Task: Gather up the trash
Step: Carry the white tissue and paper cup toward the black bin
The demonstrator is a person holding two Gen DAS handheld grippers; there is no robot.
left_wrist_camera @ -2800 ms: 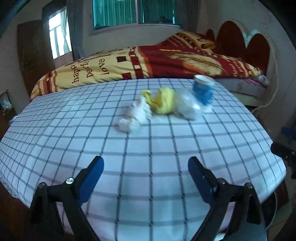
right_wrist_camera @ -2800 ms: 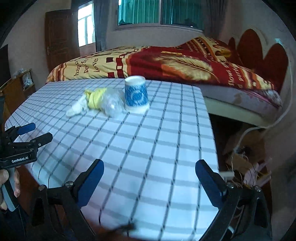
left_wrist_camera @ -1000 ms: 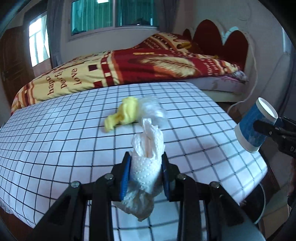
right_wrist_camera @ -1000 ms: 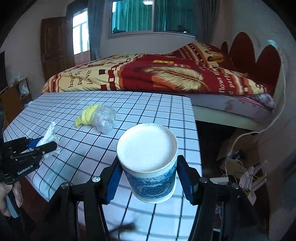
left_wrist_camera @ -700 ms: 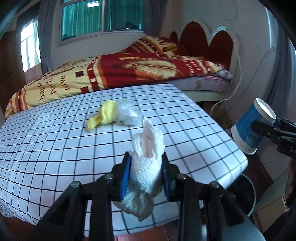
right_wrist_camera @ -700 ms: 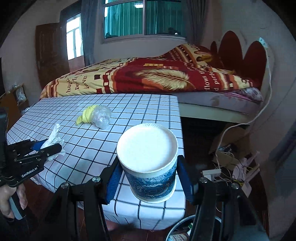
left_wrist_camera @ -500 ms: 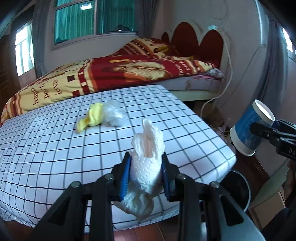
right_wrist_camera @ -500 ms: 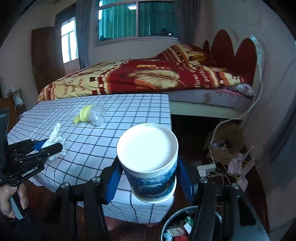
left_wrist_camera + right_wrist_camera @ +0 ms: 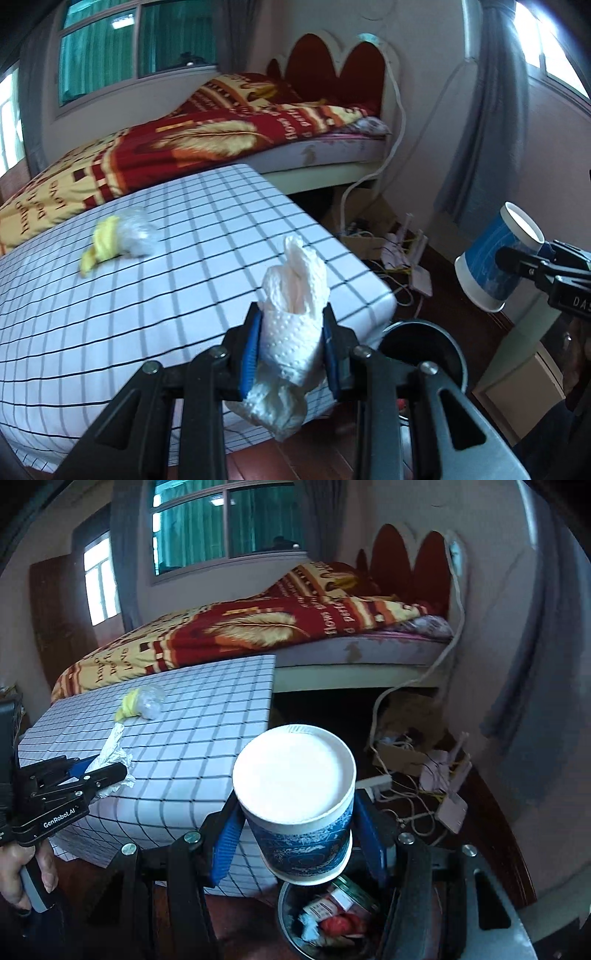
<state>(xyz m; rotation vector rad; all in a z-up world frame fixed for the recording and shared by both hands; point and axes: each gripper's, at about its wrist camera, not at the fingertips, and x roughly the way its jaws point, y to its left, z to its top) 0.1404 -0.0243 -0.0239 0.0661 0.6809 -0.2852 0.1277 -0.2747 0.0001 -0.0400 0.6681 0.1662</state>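
Observation:
My left gripper (image 9: 291,347) is shut on a crumpled white paper towel (image 9: 291,325), held in the air by the table's near right corner; it also shows in the right wrist view (image 9: 110,749). My right gripper (image 9: 295,834) is shut on a blue paper cup (image 9: 299,805), held directly above a round metal trash bin (image 9: 291,923) that holds wrappers and a can. The cup (image 9: 495,254) and bin (image 9: 424,343) show in the left wrist view. A yellow and clear plastic wad (image 9: 118,240) lies on the checked table (image 9: 147,295).
A bed (image 9: 221,144) with a red and yellow blanket stands behind the table. Cables, a power strip and a cardboard box (image 9: 417,757) clutter the dark wooden floor by the wall. A curtain (image 9: 528,664) hangs at the right.
Both grippers have swung right, off the table toward the floor. The trash bin has come into view under the cup. Both grips are unchanged.

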